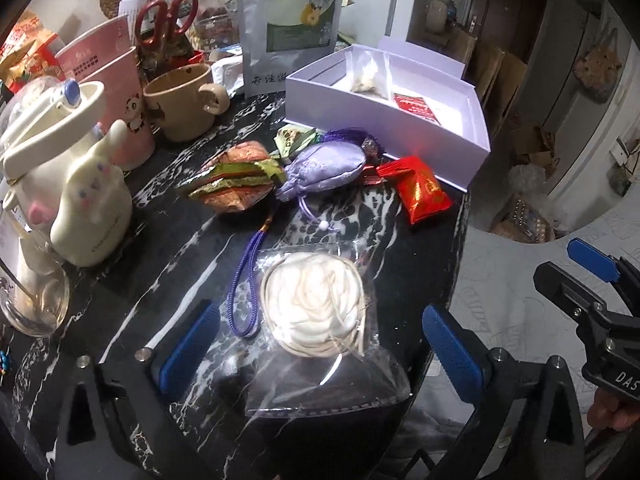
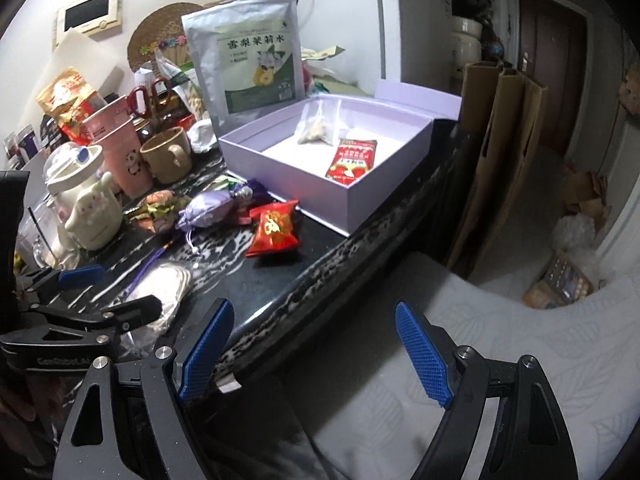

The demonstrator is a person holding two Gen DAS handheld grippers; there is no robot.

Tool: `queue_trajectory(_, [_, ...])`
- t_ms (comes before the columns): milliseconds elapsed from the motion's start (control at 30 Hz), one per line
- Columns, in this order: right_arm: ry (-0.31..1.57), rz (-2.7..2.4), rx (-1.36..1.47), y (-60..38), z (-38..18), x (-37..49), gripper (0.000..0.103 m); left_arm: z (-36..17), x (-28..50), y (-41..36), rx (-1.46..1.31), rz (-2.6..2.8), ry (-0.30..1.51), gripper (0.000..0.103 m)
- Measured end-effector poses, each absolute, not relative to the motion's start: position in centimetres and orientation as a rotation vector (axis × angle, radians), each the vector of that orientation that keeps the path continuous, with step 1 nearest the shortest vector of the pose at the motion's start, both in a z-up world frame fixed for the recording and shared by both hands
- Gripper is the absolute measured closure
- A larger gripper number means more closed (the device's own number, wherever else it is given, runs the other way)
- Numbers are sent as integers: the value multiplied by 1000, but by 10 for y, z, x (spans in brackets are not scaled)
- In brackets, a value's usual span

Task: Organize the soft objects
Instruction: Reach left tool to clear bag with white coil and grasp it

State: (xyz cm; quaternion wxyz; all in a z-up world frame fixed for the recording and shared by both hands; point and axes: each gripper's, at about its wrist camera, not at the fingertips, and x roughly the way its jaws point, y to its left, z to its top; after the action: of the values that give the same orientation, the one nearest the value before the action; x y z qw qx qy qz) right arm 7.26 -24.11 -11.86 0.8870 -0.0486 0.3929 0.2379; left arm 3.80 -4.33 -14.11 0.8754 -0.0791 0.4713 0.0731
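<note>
Left gripper [image 1: 316, 350] spread wide, straddling bagged white cord [image 1: 316, 308] at lower centre; right gripper [image 2: 316, 354] spread, empty, over marble tabletop [image 2: 320, 264] edge; lavender box [image 2: 360, 200] upper centre

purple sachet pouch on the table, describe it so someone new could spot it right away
Start at the open lavender box on the black marble table. In front of it sits the purple sachet pouch, between a green-and-orange packet and a red candy packet. Only it is shiny fabric, with a drawstring.
</note>
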Motion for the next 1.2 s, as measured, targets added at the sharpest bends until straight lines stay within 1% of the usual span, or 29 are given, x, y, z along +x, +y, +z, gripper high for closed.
queue_trajectory(333, [851,481,-102,-239,-131,83,19,-171,55,-37,-190,169,1067,0])
queue_trajectory(567, [858,498,-104,-234,-137,89,19,-176,58,-27,-218,207,1034,0])
queue_trajectory(633, [861,502,-107,-232,-139,91,19,-179,59,-24,-241,183,1035,5])
queue_trajectory(667, [863,504,-107,-231,-139,92,19,-178,58,-25,-227,178,1017,11])
queue_trajectory(700, [866,510,-105,-230,-140,93,19,-177,57,-26,-207,172,1005,22])
queue_trajectory(767, [870,519,-102,-227,-141,96,19,-177,57,-27,-178,172,994,24])
queue_trajectory(833, [872,524,-102,-224,-142,98,19,-177,56,-27,-183,153,988,29])
queue_trajectory(900, [876,531,-101,-221,-143,100,19,-174,53,-25,-199,139,979,32])
queue_trajectory(1200, [877,558,-84,-212,-143,107,19,-135,28,-16,-246,90,877,32])
